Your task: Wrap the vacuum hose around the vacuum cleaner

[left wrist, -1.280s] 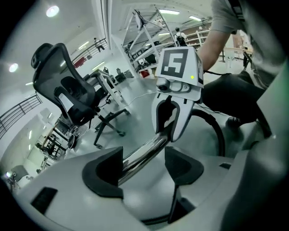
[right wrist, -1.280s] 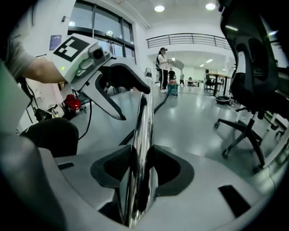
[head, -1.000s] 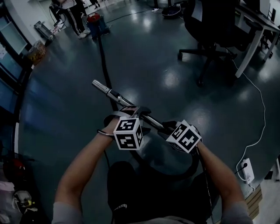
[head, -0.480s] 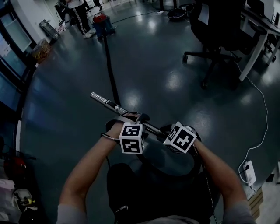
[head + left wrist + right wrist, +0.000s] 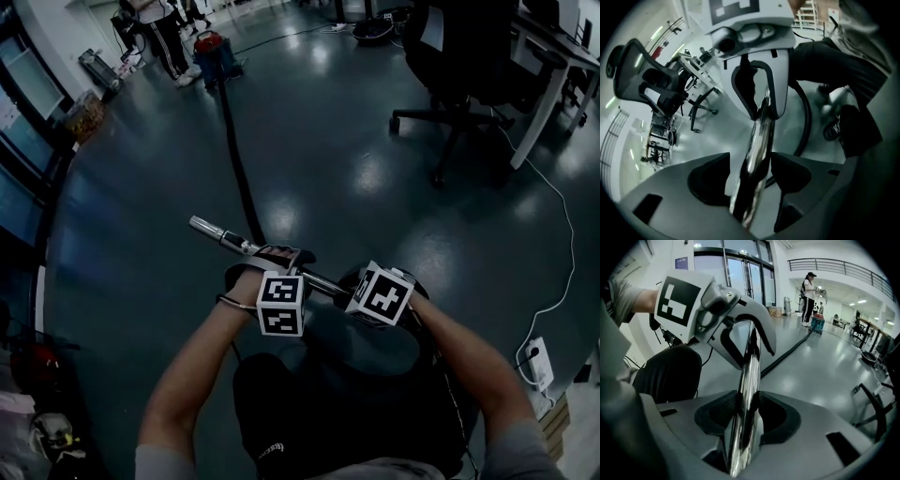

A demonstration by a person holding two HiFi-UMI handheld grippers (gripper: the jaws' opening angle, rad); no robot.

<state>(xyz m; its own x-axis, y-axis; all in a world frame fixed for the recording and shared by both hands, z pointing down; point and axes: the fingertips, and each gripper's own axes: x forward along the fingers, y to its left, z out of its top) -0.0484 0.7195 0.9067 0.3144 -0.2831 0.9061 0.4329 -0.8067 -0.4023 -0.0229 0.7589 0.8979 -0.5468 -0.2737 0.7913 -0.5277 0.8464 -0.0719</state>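
Chrome tube [image 5: 214,232] at the hose's near end is carried in both grippers. Left gripper [image 5: 752,161] jaws are clenched on the tube nearer its tip. Right gripper [image 5: 749,401] jaws clamp it further back. Two spaced grips likely keep the rigid tube from swinging. Black hose [image 5: 239,169] lies stretched along the floor [image 5: 356,122] to the vacuum cleaner [image 5: 212,49], which stands well apart from the person. Judged from this layout, wrapping is not yet begun.

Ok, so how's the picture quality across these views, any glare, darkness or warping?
Head view: dim overall, with bright glare patches on the glossy floor. Left gripper view: heavy fisheye, black corners, the metal vacuum wand blurry up close. Right gripper view: brighter, same warping, reflections streaking the wand.
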